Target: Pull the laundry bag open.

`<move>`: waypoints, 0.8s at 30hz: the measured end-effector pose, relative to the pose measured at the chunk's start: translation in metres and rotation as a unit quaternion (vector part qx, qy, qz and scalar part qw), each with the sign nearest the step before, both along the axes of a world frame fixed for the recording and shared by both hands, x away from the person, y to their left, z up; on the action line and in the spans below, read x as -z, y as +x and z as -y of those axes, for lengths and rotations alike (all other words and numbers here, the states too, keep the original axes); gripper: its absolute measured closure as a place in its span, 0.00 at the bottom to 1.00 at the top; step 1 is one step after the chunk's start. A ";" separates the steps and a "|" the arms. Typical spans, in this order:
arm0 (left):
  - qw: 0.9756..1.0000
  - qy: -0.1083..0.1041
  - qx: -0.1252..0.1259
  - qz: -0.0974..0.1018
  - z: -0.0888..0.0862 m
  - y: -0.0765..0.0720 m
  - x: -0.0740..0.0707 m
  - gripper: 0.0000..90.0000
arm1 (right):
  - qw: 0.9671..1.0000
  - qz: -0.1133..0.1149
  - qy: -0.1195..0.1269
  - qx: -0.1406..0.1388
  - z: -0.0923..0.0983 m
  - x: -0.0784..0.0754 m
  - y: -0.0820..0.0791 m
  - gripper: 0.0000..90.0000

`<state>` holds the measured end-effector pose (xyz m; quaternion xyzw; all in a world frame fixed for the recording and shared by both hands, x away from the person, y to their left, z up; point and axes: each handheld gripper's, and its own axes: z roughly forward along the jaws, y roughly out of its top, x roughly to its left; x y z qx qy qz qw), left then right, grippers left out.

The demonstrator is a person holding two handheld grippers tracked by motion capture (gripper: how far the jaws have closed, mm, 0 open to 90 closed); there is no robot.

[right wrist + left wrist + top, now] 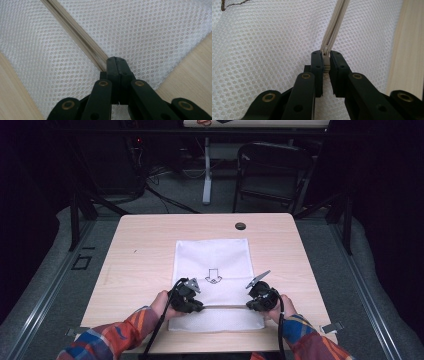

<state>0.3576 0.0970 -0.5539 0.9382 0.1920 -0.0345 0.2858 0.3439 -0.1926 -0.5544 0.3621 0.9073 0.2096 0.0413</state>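
White mesh bag [212,265] lies flat on the table [135,265], mid-table toward the near edge, zipper [225,306] running left to right across its near end.

Left gripper [196,306] sits at the zipper's left part. Its gripper view shows the jaws nearly closed, pinching the zipper pull [326,63] between the pads, zipper tape [335,23] running away ahead of them. Likely this is the hand that will drag the slider along.

Right gripper [252,306] is at the zipper's right end. Jaws fully closed, tips meeting over the zipper end [103,62] and the mesh beside it; it appears to pinch the fabric there (exactly how much cloth is caught I can't tell). Reads as the anchor: holding that end down so the bag doesn't slide or bunch when the pull is drawn.

Both grippers point inward at each other along the zipper line, which keeps the pull direction straight along the teeth.

Printed arrow mark [213,276] sits mid-bag, beyond the grippers.
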 end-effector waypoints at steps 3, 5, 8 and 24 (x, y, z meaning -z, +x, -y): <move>1.000 -0.001 -0.002 0.002 -0.001 -0.001 -0.001 0.91 | 1.000 0.000 0.000 -0.001 0.000 0.000 0.000 1.00; 1.000 -0.003 0.000 0.003 -0.002 -0.001 -0.002 0.91 | 1.000 0.000 0.000 0.000 0.000 0.000 0.000 1.00; 1.000 -0.007 -0.002 0.003 -0.003 -0.001 -0.002 0.91 | 1.000 0.000 0.000 -0.001 0.000 0.000 0.000 1.00; 1.000 -0.013 -0.012 0.001 -0.012 -0.002 -0.006 0.91 | 1.000 0.000 0.000 -0.001 0.000 0.000 0.000 1.00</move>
